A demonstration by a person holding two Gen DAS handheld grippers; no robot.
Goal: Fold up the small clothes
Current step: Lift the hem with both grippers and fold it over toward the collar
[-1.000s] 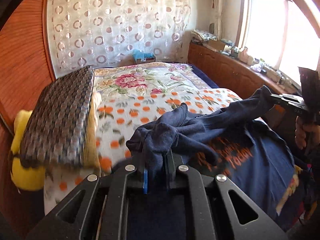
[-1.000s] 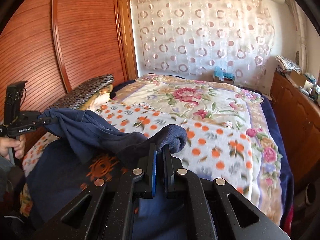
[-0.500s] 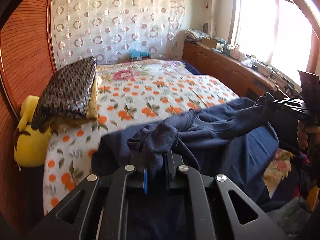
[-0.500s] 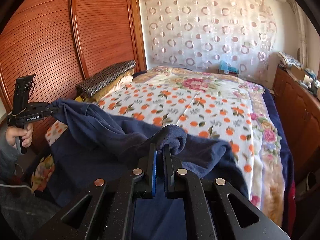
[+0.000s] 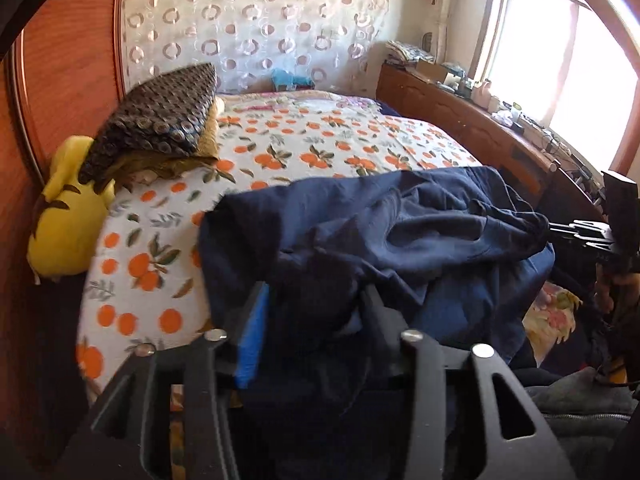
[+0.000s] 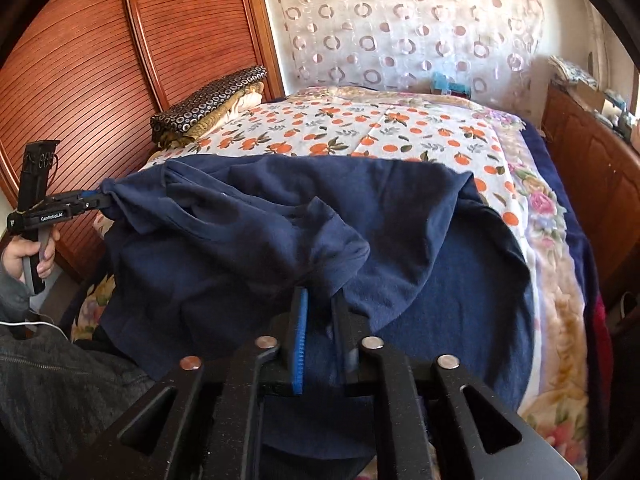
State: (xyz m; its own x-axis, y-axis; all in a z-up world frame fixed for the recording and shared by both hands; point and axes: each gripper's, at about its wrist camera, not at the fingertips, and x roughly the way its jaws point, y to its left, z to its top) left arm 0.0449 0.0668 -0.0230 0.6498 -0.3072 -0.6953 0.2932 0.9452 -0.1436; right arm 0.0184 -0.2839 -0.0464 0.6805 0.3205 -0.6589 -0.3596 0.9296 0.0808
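Both hands have come down, and the dark blue shirt (image 6: pixel 248 240) now lies bunched on the bed (image 6: pixel 400 128). Left gripper (image 5: pixel 312 312) and right gripper (image 6: pixel 320 308) have just been opening; jaws are apart, with cloth loose between them, let go.
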